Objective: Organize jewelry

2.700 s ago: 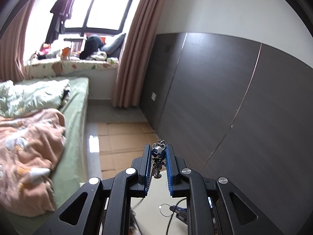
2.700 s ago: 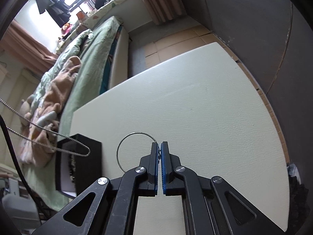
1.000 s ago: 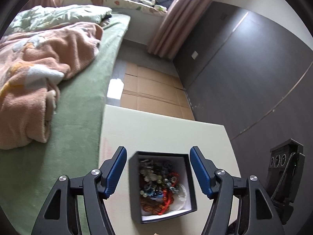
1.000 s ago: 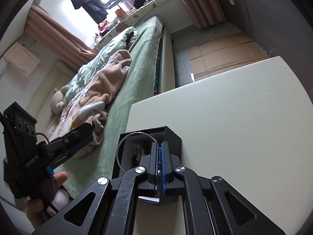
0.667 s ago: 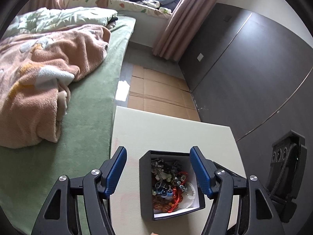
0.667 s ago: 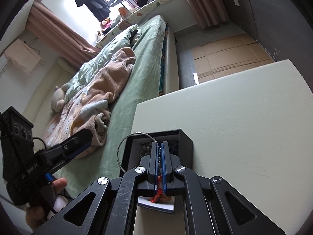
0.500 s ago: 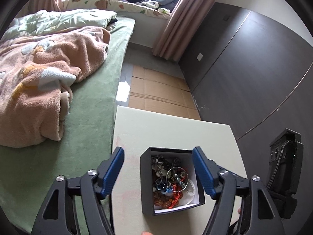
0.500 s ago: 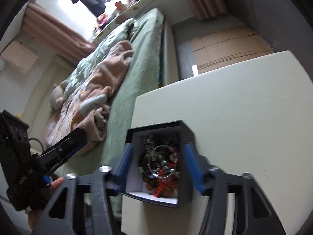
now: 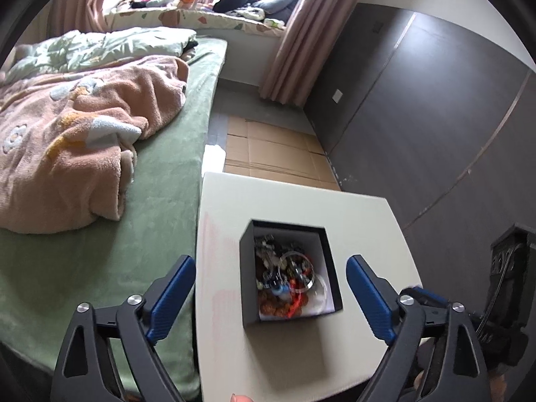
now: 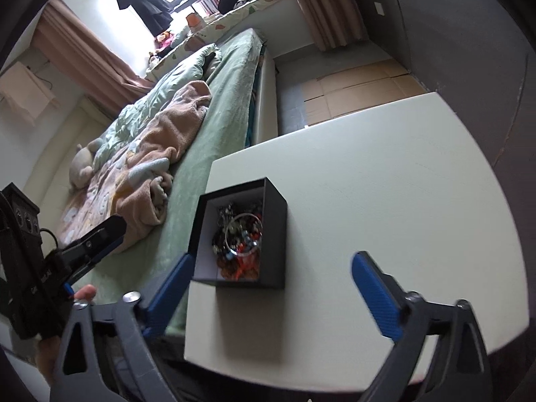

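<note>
A black box with a white inside stands on the pale table near its left edge. It holds a heap of beaded jewelry with a thin metal ring lying on top. My left gripper is open and empty above the near side of the box. My right gripper is open and empty, above and in front of the box. The left gripper also shows in the right wrist view.
A bed with green sheets and a peach blanket runs along the table's left side. A dark panelled wall is to the right. Cardboard covers the floor beyond the table.
The left gripper dropped its jewelry into the box earlier. The right gripper, shut on the metal ring, opened over the box and the ring now lies on the heap. Both grippers have pulled back.
</note>
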Available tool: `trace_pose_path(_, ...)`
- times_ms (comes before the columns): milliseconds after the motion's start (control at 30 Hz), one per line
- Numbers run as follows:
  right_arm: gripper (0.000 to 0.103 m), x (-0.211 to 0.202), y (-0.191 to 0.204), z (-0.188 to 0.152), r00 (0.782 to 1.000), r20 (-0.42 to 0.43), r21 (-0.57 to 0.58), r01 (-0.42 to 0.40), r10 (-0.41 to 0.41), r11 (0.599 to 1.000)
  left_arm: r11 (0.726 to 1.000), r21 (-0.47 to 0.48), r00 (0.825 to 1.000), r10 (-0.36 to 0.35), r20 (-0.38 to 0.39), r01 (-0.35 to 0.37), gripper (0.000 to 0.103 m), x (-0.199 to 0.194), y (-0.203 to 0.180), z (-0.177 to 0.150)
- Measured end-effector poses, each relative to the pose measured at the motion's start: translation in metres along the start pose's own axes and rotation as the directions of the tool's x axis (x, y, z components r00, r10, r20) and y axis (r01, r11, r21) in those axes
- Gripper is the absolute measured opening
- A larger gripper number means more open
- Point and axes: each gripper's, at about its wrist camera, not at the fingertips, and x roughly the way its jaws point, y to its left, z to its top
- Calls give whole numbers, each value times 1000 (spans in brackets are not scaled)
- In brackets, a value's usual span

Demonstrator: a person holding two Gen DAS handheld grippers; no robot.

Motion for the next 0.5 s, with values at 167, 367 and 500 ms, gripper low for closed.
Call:
trace_pose_path(167, 103, -33, 9, -10, 999, 42, -51, 35, -33, 998, 998, 67, 1000, 1, 1, -1, 93, -18, -21, -15)
trace_pose_path(367, 103, -74, 13, -29, 994, 89, -102, 73, -64, 992, 993, 120, 1000, 2, 14, -3, 95, -43, -37, -27)
trace_pose_path(500, 103, -99, 11, -40, 989, 113, -107, 104, -92, 989, 986, 165, 1000, 0, 27, -4, 95, -63, -47, -34)
